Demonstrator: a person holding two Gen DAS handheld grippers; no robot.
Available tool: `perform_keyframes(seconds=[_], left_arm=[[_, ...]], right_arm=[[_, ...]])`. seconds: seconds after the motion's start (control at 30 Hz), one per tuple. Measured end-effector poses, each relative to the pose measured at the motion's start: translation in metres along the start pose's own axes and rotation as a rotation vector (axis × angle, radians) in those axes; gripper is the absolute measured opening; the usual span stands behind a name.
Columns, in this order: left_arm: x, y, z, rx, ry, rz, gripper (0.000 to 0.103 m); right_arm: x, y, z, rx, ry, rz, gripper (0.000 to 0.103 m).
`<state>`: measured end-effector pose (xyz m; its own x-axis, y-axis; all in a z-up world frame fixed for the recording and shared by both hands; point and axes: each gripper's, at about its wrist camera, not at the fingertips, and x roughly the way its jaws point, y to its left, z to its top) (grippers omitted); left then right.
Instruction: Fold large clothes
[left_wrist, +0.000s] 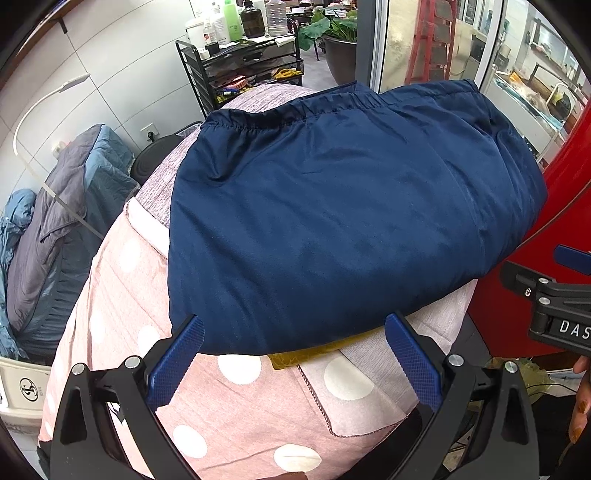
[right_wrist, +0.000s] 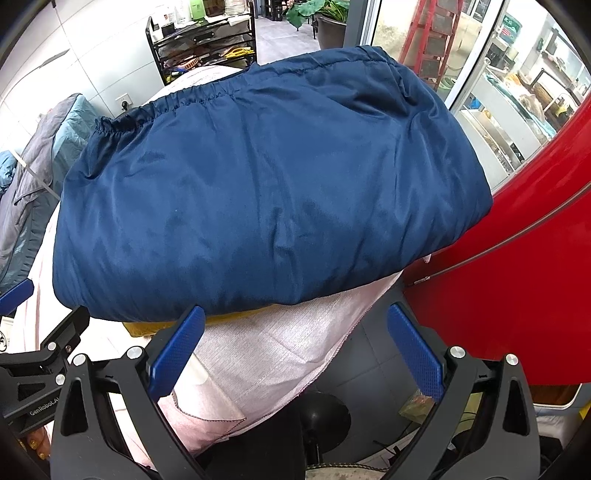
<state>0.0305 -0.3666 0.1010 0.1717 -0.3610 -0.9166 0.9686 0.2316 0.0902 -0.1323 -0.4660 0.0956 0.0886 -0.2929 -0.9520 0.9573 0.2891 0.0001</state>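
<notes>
**Navy garment folded on pink cover**

The folded navy garment (left_wrist: 332, 206) is seen at frame centre, laid on a pink dotted cover (left_wrist: 229, 406). Both the left gripper (left_wrist: 293, 354) and right gripper (right_wrist: 295, 347) are held spread, nothing pinched. "GenRobot.AI" is read at lower left of the right wrist view.

Each hand-held gripper (left_wrist: 294, 354) (right_wrist: 295, 343) has black arms, silver screws and textured blue pads (left_wrist: 176, 363).

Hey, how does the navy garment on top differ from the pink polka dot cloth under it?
The navy garment is plain, sheeny and folded into a puffy bundle; the pink polka dot cloth is matte, white-spotted and spread flat. The garment has an elastic-gathered edge; the cloth has a stitched hem. Neither is gripped by a tool.
</notes>
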Motion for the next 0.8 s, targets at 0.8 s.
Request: perform_keyframes(seconds=[0.8], left_arm=[[0.0, 0.0017, -0.0003, 0.003, -0.028, 0.011, 0.097]], right_arm=[[0.0045, 0.0077, 0.0049, -0.019, 0.009, -0.005, 0.097]])
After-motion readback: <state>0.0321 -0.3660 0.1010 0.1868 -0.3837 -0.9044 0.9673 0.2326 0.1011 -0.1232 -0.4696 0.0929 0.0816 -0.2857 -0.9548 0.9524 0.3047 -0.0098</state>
